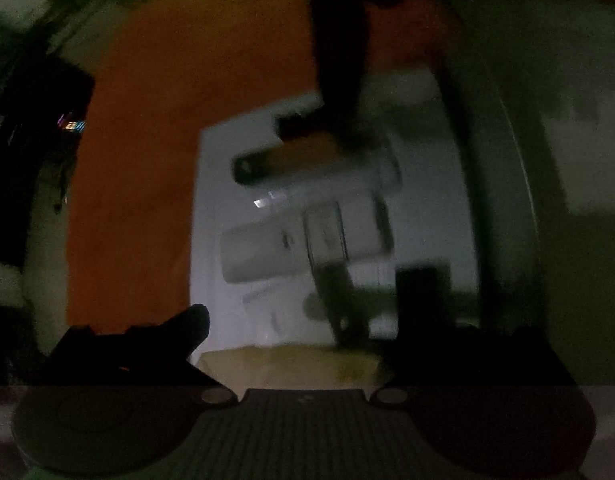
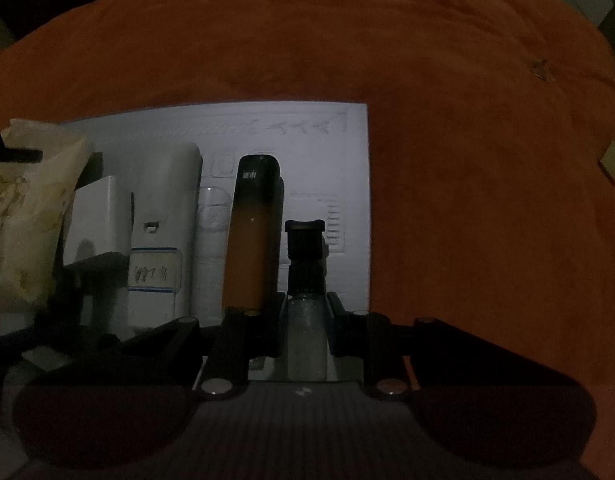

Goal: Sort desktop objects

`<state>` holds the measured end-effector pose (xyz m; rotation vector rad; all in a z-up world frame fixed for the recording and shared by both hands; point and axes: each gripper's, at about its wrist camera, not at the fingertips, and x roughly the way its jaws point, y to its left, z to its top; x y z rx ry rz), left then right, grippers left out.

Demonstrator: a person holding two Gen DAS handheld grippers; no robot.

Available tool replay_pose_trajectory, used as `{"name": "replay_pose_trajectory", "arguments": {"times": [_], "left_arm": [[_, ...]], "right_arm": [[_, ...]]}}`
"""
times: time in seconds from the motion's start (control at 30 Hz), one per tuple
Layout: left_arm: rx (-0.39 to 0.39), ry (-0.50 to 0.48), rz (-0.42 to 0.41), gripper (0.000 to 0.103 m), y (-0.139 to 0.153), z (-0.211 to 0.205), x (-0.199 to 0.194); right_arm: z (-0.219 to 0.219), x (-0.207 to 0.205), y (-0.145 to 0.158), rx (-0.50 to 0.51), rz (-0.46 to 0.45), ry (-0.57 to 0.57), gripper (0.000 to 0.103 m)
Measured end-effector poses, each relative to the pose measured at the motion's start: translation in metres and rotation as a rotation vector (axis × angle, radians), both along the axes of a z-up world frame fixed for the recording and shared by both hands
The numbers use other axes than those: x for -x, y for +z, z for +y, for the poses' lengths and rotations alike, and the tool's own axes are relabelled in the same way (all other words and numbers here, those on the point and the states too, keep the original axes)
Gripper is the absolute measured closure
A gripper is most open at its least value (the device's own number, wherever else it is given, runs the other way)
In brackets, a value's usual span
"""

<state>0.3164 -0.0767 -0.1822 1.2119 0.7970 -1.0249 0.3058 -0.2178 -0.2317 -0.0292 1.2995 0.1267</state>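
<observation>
The right claw (image 2: 307, 312) is seen pressed onto a slim glittery tube with a black cap (image 2: 306, 264), held lengthwise between both fingers, cap pointing away over the white sheet (image 2: 347, 152). Just to the tube's left an orange-and-black stick-shaped device (image 2: 251, 232) is laid on the sheet, parallel to it. Further left a white bottle w/ a handwritten label (image 2: 159, 240) is lined up, then a small white block (image 2: 97, 220), then a crumpled yellowish bag (image 2: 23, 216) at the sheet's left edge. All of this is carried on the sheet, which is spread on an orange cloth covering the worktop (image 2: 467, 160). A small tan square item (image 2: 612, 159) is seen apart, far right on the cloth.

In the left wrist view (heavily blurred, dark) the left claw (image 1: 303, 332) is seen over the same white sheet (image 1: 211, 240); its fingers appear spread, w/ nothing clearly between them, though the blur leaves this uncertain. The white bottle (image 1: 291, 240) and the orange-black device (image 1: 283, 160) are made out ahead of it, and the other claw's dark arm (image 1: 339, 60) is seen reaching down beyond them.
</observation>
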Motion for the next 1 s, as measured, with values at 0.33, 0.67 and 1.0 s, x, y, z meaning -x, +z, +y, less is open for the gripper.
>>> {"name": "replay_pose_trajectory", "arguments": {"times": [0.33,0.67,1.0], "left_arm": [[0.047,0.157,-0.195,0.0,-0.031,-0.022,-0.007],[0.103,0.271,-0.087,0.094,-0.048,-0.014,-0.024],[0.171,0.367,-0.008,0.1,-0.028,-0.008,-0.04]], "right_arm": [[0.001,-0.001,-0.004,0.006,-0.016,0.012,0.08],[0.001,-0.001,-0.004,-0.022,-0.015,0.003,0.081],[-0.013,-0.001,0.004,-0.044,-0.045,-0.013,0.081]]}}
